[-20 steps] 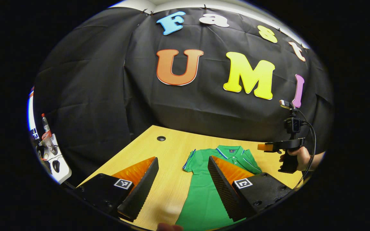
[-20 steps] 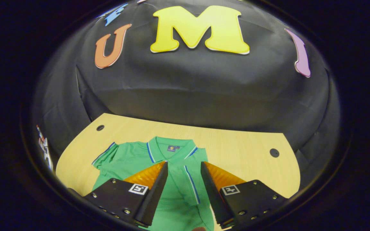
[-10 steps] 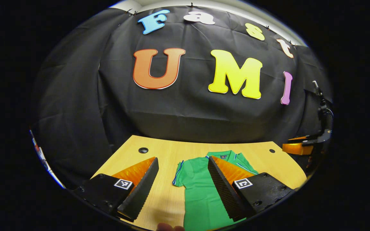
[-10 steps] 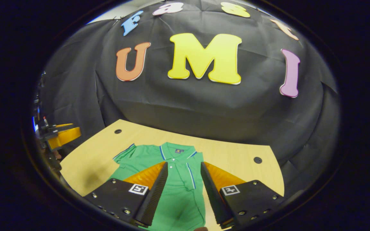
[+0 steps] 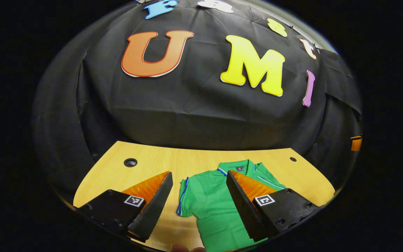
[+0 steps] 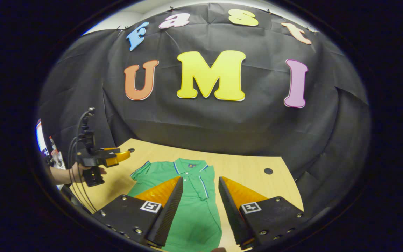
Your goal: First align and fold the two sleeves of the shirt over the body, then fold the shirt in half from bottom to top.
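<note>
The green shirt [image 6: 187,196] lies flat on the counter [image 5: 159,162] with one sleeve folded in and the other sleeve [image 5: 186,196] sticking out, and both the left gripper [image 5: 198,206] and right gripper [image 6: 197,206] hover with fingers spread, holding nothing.

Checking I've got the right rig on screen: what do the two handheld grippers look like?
Left gripper and right gripper: black finger mounts with screws, each bearing a square black-and-white marker, ridged wedge fingers. In the right gripper view, the left one has a black pistol handle, a top-mounted camera and black cables.

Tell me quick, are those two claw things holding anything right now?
Left gripper: open, holding nothing, above the green shirt.
Right gripper: open, holding nothing.
</note>
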Demonstrator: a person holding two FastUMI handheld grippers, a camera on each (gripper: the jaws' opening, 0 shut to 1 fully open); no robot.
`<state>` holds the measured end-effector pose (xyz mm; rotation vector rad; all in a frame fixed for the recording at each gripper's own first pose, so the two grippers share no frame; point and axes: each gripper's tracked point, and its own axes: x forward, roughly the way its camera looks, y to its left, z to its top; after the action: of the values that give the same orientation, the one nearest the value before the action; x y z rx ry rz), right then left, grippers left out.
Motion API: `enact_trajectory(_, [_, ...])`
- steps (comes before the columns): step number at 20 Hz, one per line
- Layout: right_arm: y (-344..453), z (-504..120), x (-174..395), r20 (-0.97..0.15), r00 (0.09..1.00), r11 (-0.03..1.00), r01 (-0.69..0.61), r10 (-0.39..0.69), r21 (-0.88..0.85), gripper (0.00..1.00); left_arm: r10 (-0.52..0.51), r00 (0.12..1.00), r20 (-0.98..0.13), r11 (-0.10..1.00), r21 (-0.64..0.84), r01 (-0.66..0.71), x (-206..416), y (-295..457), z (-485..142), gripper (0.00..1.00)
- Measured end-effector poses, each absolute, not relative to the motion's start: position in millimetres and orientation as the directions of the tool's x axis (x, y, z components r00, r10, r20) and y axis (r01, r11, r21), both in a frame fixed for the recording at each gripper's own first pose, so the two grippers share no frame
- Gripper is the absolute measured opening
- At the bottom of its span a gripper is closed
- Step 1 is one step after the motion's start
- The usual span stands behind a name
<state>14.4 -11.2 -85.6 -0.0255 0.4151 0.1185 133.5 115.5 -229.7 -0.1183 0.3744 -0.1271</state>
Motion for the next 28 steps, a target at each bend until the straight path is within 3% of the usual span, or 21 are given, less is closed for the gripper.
enact_trajectory(9, [-22.0,-84.7,-2.7,-0.433,0.899,0.998,-0.054,0.064,0.034,0.69,-0.151,0.852,-0.502,0.988,-0.082,0.127,179.3,131.6,-325.7,0.98])
enact_trajectory(18, [-26.7,-99.9,-11.4,-0.474,0.877,0.996,-0.05,0.077,0.07,0.68,-0.167,0.809,-0.564,0.986,-0.092,0.14,207.1,136.2,-367.9,0.93])
enact_trajectory(23, [-37.2,-110.6,-13.8,-0.498,0.865,0.996,-0.011,0.056,0.092,0.68,-0.165,0.795,-0.583,0.986,-0.064,0.157,215.9,134.1,-375.3,0.65])
enact_trajectory(24, [-40.4,-112.8,-14.3,-0.504,0.863,0.995,0.004,0.046,0.097,0.68,-0.173,0.79,-0.589,0.984,-0.063,0.169,215.6,131.2,-375.3,0.68])
enact_trajectory(25, [-44.2,-114.5,-14.5,-0.507,0.861,0.995,0.018,0.036,0.102,0.68,-0.183,0.782,-0.596,0.981,-0.064,0.181,213.7,128.5,-375.2,0.59])
enact_trajectory(26, [-46.7,-116.0,-14.5,-0.509,0.861,0.993,0.031,0.029,0.11,0.68,-0.183,0.776,-0.604,0.98,-0.055,0.189,213.6,127.4,-376.4,0.63])
enact_trajectory(27, [-47.7,-119.4,-15.2,-0.514,0.857,0.993,0.04,0.025,0.115,0.68,-0.181,0.773,-0.608,0.98,-0.043,0.195,214.8,127.6,-376.4,0.43])
enact_trajectory(28, [-48.7,-122.6,-17.5,-0.519,0.854,0.992,0.048,0.021,0.12,0.68,-0.183,0.772,-0.609,0.979,-0.038,0.202,215.6,125.4,-376.4,0.55])
